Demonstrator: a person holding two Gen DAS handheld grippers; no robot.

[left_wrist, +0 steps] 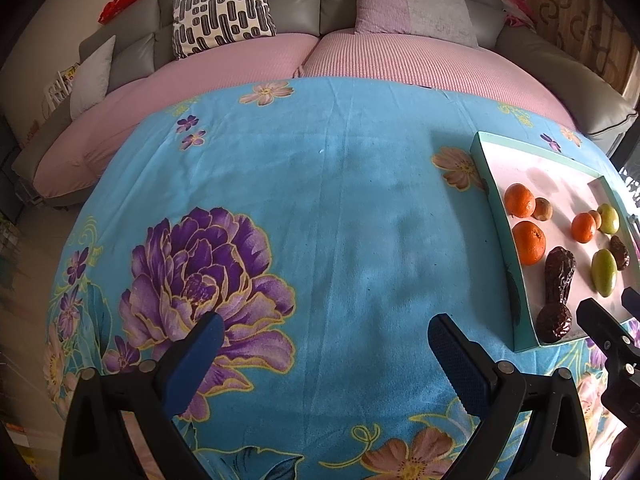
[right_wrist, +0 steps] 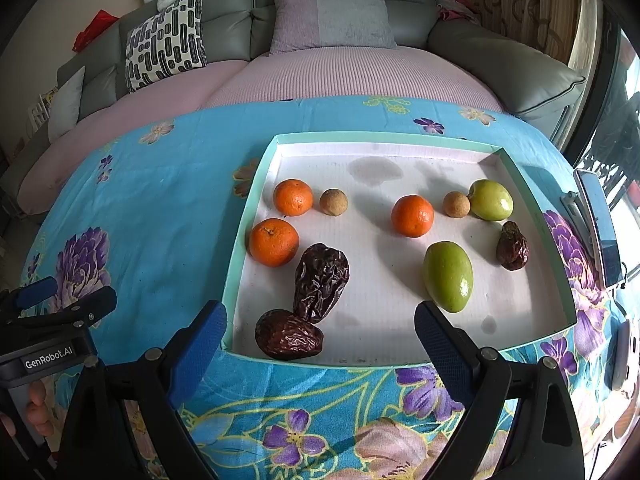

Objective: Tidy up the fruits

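Blue-padded fingers frame both views. The right gripper (right_wrist: pixel 320 328) hangs with its jaws spread wide and nothing between them, poised over the near edge of the tray (right_wrist: pixel 240 248), probably so that any fruit is in reach. The left gripper (left_wrist: pixel 324 340) is equally wide and empty, hovering over bare flowered tablecloth (left_wrist: pixel 320 200) with the tray off at its 3 o'clock, as if kept clear of the other's work.

All 9 fruits lie inside the tray. Nearest, at 6 o'clock in the right wrist view, 2 wrinkled dark dates (right_wrist: pixel 288 334) (right_wrist: pixel 320 280) touch each other. At 9 o'clock sit 2 tangerines (right_wrist: pixel 274 242) (right_wrist: pixel 293 197) with a small brown longan (right_wrist: pixel 333 202) just beside the farther one. Right of centre lies an oval green fruit (right_wrist: pixel 448 276); beyond it are a 3rd tangerine (right_wrist: pixel 412 216), a 2nd longan (right_wrist: pixel 456 204) touching a rounder green fruit (right_wrist: pixel 491 200), and a 3rd date (right_wrist: pixel 512 246) at 3 o'clock.

Kinds are only partly grouped, so this fits either sorting midway or a loose arrangement left as it is. Farthest back stands a grey sofa (right_wrist: pixel 340 0) with cushions.
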